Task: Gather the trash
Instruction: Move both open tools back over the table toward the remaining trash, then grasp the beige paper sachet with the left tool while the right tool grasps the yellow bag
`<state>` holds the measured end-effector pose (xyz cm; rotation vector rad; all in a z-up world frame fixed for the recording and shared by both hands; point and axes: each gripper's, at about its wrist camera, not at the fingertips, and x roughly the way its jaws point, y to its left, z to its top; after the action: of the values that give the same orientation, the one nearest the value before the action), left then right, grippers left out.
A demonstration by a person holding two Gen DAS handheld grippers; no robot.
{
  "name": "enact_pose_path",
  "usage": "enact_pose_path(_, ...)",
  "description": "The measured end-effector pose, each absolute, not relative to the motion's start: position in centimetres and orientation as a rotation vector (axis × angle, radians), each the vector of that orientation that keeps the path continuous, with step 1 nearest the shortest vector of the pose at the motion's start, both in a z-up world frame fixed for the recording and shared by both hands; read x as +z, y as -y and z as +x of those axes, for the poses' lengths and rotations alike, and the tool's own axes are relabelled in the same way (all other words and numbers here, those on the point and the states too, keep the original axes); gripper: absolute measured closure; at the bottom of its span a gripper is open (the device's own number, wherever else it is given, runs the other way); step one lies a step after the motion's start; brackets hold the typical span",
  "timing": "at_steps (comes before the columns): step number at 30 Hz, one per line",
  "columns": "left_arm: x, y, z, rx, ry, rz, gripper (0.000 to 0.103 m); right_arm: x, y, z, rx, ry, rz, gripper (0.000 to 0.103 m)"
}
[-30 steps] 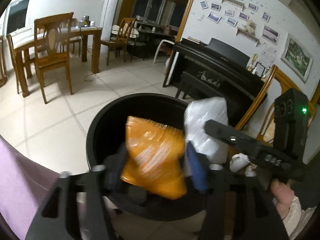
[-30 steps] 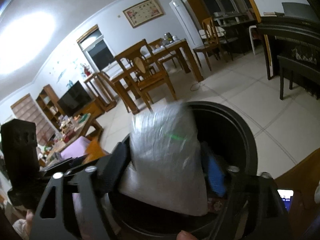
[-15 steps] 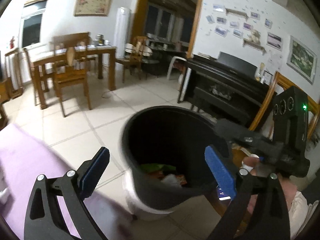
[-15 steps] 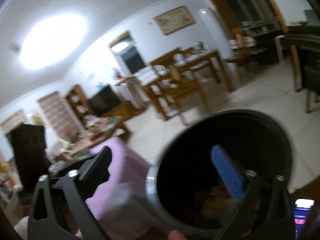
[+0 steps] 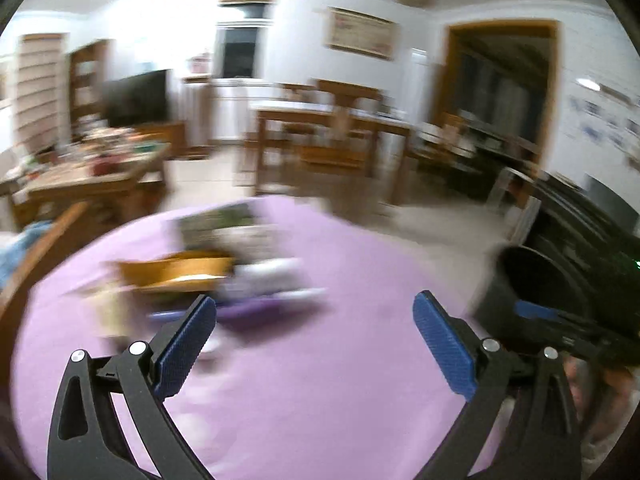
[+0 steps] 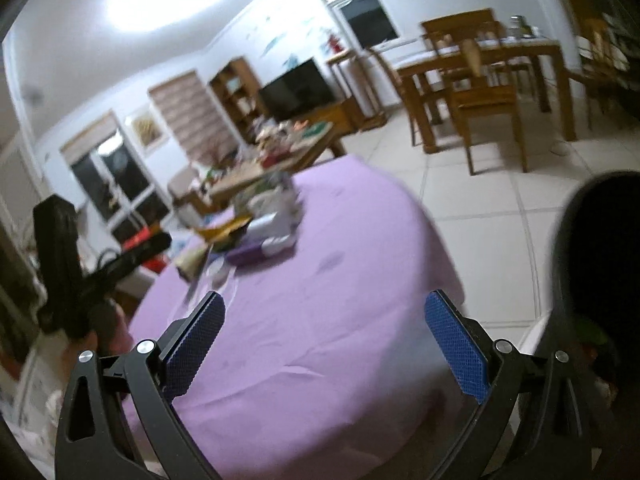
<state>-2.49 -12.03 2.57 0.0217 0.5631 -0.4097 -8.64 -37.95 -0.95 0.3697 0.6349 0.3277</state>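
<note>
We hold the left gripper (image 5: 314, 340) and right gripper (image 6: 324, 340) wide open and empty, aimed at the litter pile (image 6: 256, 224) ahead; bin (image 6: 600, 264) at right.

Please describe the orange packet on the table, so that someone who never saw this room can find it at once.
Look at the round table with the purple cloth. At its far side lies a small pile of rubbish. The orange packet sits at the left of that pile, beside a white packet; it is the only bright orange thing there.
</note>
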Motion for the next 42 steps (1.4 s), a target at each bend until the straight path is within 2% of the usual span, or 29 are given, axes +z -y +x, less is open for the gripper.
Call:
enact_pose_path(5, 0.5, 3.0, 1.4, -0.216, -0.64, -0.099, 0.005, -0.5, 32.1, -5.5, 0.368, -0.663, 0.27, 0.005)
enact_pose_path(10, -2.8, -1.7, 5.9, -0.195, -0.795, -0.23, 0.006, 0.4, 26.3, -1.6, 0.411, -0.675, 0.144, 0.019)
enact_pose_path(15, -4.0, -1.8, 9.0, -0.176, -0.839, -0.216, 0.009, 1.3, 21.1, 2.1, 0.449, -0.679, 0.005, 0.03)
enact_pose_path(18, -4.6, -1.8, 10.1, -0.152, -0.856, -0.229, 0.032, 1.8, 17.9, 4.5, 0.483, -0.662, -0.111, 0.032)
enact_pose_path(21, -5.3, -3.1, 10.4, -0.149, -0.838, -0.257, 0.039, 2.0, 14.8, 7.1, 0.517, -0.652, -0.214, 0.037)
enact_pose_path(24, -5.3, -4.3, 9.8, -0.149, -0.825, -0.32, 0.053, 1.5, 11.7, 10.1, 0.551, -0.664, -0.272, 0.044)
enact_pose_path(25, -5.5, -4.6, 9.8, -0.158, -0.824, -0.345, 0.062, 1.3, 10.7, 10.9, 0.561, -0.668, -0.289, 0.044)
enact_pose_path(27, -5.7, -4.9, 9.7, -0.157, -0.818, -0.366, 0.063, 0.6, 9.0, 12.4, 0.582, -0.681, -0.325, 0.044)
enact_pose_path(29, -5.6, -5.0, 9.6, -0.155, -0.803, -0.377, 0.068, -0.4, 6.9, 14.1, 0.591, -0.697, -0.373, 0.05)
enact_pose_path(31, -5.3, -5.5, 9.3, -0.133, -0.772, -0.396, 0.068, -1.3, 5.3, 15.6, 0.583, -0.713, -0.401, 0.053)
enact_pose_path(42, -4.5, -5.5, 8.9, -0.121, -0.744, -0.4, 0.068, -3.8, 0.7, 19.6, 0.555, -0.76, -0.511, 0.055)
